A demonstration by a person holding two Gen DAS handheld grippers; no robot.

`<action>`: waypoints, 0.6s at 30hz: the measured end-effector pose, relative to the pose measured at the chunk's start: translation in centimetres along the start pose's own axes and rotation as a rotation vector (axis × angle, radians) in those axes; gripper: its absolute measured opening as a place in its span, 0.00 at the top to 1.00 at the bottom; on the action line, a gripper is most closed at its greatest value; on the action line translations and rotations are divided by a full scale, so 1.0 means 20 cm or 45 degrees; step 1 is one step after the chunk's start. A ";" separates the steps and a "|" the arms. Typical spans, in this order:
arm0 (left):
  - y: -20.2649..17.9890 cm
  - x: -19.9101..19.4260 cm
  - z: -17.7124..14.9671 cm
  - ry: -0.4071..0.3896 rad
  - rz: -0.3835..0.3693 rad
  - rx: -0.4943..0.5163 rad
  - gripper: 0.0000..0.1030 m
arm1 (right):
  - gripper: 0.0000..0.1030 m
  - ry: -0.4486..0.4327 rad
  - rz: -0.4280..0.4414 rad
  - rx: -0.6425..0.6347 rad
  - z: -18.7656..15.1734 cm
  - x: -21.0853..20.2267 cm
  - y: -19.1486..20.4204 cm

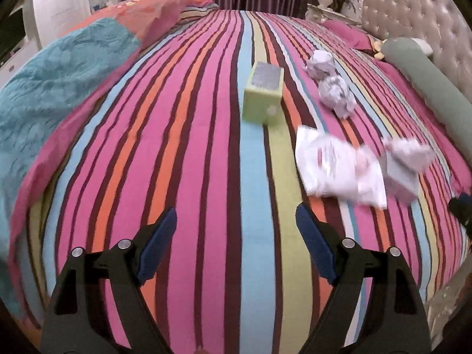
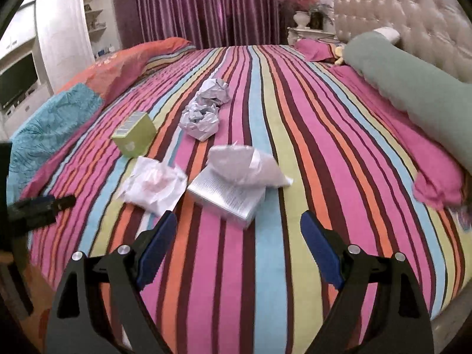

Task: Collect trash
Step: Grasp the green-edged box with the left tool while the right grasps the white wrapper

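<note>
Trash lies on a striped bedspread. A green carton stands upright. Two crumpled paper balls sit beyond it. A flat white wrapper lies beside a silvery box with a crinkled clear bag on top. My left gripper hovers open over bare stripes, short of the carton. My right gripper is open too, just short of the silvery box. Nothing sits between either pair of fingers.
A teal and orange quilt is bunched at the left. A green bolster and pink pillow lie along the tufted headboard at the right. Purple curtains and a white cabinet stand beyond the bed.
</note>
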State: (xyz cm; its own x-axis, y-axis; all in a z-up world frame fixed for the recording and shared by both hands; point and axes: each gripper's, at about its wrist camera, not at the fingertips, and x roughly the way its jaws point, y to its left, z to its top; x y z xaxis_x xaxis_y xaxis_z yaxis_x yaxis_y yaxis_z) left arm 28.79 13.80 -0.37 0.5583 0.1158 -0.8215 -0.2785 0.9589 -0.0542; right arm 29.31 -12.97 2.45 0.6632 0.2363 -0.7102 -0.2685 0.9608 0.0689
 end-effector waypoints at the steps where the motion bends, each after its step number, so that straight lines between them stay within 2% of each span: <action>1: -0.01 0.03 0.05 0.003 0.000 -0.001 0.22 | 0.21 0.008 -0.006 -0.011 0.01 0.03 -0.01; 6: -0.03 0.18 0.25 0.005 0.024 0.019 0.22 | 0.21 0.055 -0.022 -0.071 0.10 0.18 -0.04; 10: -0.05 0.26 0.36 0.012 -0.029 0.022 0.22 | 0.21 0.104 0.015 -0.114 0.14 0.27 -0.06; 18: -0.11 0.42 0.52 0.035 -0.028 0.059 0.22 | 0.21 0.143 0.066 -0.191 0.20 0.39 -0.04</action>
State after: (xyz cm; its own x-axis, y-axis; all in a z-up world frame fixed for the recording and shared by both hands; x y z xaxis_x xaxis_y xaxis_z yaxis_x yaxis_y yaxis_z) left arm 42.25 15.32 -1.20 0.5421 0.0884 -0.8357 -0.2298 0.9721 -0.0463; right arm 37.65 -11.36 -0.35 0.5658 0.2589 -0.7828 -0.4070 0.9134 0.0079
